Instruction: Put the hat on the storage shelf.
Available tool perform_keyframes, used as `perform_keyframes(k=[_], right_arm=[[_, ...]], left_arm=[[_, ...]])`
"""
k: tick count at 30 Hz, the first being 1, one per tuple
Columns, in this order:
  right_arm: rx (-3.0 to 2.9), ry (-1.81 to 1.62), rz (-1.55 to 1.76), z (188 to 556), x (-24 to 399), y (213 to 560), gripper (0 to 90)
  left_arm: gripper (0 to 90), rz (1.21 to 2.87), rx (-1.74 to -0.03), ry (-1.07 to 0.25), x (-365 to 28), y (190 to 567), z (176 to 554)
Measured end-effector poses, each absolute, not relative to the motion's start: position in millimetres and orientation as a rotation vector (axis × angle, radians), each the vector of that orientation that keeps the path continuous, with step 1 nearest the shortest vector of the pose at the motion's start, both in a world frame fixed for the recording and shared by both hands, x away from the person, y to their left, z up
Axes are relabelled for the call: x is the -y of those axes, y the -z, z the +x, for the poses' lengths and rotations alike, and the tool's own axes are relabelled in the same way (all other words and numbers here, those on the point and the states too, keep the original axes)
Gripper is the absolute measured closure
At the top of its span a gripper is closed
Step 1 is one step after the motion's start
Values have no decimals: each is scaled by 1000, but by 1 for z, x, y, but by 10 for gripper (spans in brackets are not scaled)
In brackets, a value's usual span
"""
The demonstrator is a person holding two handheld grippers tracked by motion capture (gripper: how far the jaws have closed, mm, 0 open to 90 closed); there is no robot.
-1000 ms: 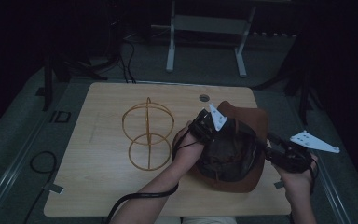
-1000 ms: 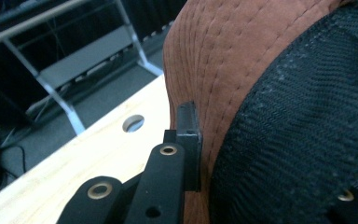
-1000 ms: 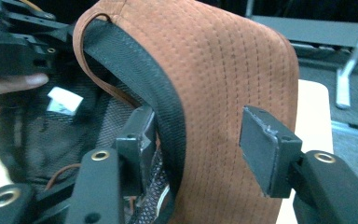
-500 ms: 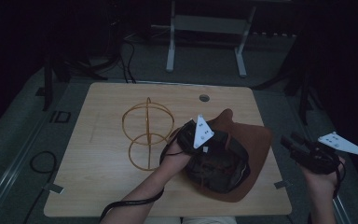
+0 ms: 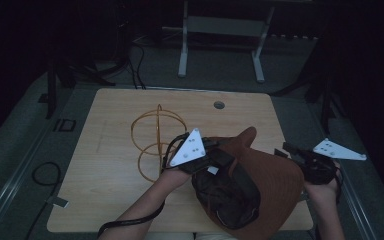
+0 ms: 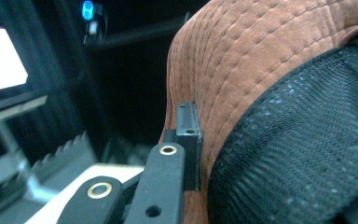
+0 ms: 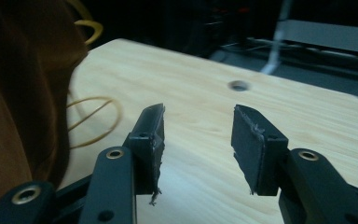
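The left hand-held gripper pinches the hat brim at the counter's 5 o'clock corner, while the right hand-held gripper, spread and empty, has the hat at its 9 o'clock.

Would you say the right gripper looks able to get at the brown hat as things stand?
Probably yes: the right gripper is open and empty just beside the brown hat, nothing between them; the left gripper already grips its brim.

Hat hides the left claw's tips and table edge
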State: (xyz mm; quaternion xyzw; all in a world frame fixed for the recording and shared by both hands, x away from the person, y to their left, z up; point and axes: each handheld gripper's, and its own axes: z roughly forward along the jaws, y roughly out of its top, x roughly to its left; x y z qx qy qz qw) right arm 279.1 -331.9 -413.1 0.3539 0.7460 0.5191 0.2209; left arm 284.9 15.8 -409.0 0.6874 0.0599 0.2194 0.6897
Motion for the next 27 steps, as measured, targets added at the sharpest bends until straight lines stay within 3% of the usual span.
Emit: perform_keyframes(k=[5, 15, 27], right_arm=[[-2158, -1592, 829, 273, 309, 413, 518], [-2212, -1795, 556, 267, 272, 403, 414], [-2271, -1915, 489, 277, 249, 410, 468]], left_arm=[[867, 1468, -164, -441, -22, 405, 283], [868, 1532, -103, -659, -3, 408, 262], [867, 1529, -129, -733, 13, 404, 252]])
